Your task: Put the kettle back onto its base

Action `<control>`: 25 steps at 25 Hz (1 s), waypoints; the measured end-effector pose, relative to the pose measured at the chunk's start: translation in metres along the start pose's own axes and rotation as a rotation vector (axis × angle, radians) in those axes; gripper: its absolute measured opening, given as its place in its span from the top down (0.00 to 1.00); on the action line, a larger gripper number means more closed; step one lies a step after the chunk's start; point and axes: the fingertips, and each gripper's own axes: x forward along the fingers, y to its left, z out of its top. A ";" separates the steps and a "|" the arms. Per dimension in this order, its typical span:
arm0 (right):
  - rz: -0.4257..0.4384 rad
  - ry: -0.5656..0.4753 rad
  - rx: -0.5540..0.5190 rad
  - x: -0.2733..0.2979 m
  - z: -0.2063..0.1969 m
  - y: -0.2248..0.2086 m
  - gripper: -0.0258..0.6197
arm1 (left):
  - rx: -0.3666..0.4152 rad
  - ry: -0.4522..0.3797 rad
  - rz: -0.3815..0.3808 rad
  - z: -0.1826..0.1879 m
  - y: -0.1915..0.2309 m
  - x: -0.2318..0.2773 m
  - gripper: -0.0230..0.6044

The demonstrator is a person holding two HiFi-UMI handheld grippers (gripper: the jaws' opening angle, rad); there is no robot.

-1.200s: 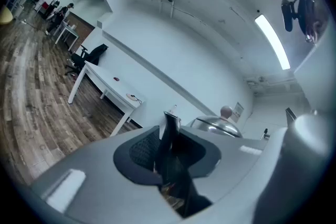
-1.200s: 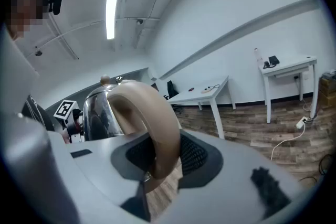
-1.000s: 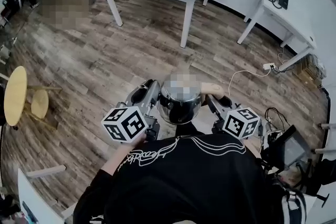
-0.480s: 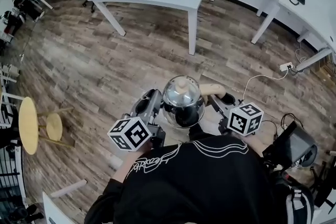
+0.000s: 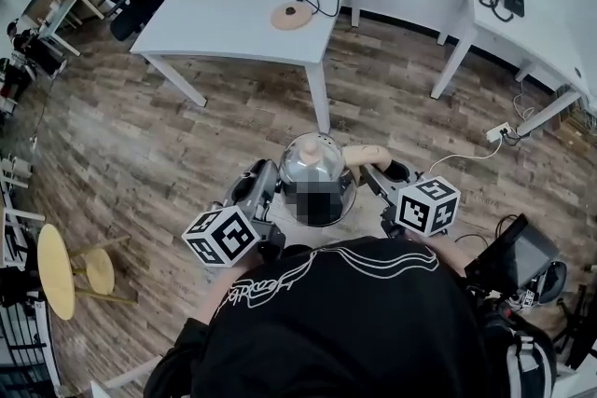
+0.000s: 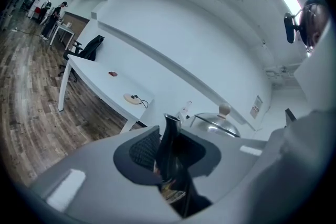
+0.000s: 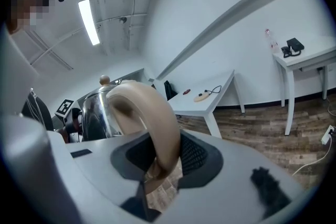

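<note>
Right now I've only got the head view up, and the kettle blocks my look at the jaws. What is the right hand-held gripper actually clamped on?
Observer: In the right gripper view, the right hand-held gripper is shut on the beige handle of the kettle, with a pad on each side.
Operator: And the left one, is it empty?
Observer: No. The left gripper view shows the left hand-held gripper closed on the kettle's dark spout.
</note>
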 end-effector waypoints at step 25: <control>-0.184 -0.007 0.035 0.187 0.125 -0.143 0.78 | 0.012 0.140 -0.230 0.134 0.103 0.263 0.84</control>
